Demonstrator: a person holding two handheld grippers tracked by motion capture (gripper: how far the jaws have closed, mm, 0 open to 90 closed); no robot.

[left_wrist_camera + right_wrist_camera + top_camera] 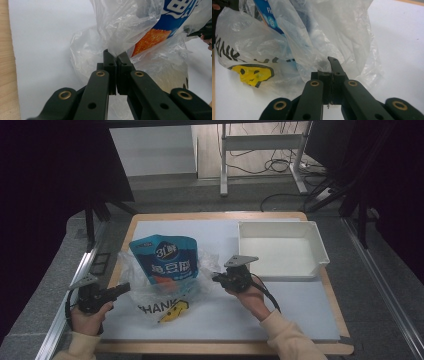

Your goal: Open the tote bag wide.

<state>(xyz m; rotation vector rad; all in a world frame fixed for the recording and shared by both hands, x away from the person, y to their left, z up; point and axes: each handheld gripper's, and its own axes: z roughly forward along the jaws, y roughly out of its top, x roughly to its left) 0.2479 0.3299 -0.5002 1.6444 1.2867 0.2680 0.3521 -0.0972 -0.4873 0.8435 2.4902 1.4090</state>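
Clear plastic bag [165, 292] with blue pouch [166, 260] inside, near table's [300, 320] front-left edge, left gripper [121, 290] and right gripper [216, 278] each pinching bag film, white tray [320, 251] at back-right corner.

High view: I look forward and down from above the near edge, the whole table [320, 340] in frame, far off. Left gripper view: mounted close behind its jaws, facing the plastic bag [120, 37] at 12 o'clock. Right gripper view: same close mount, bag at 11 o'clock. All three share the bag and blue pouch [167, 260].
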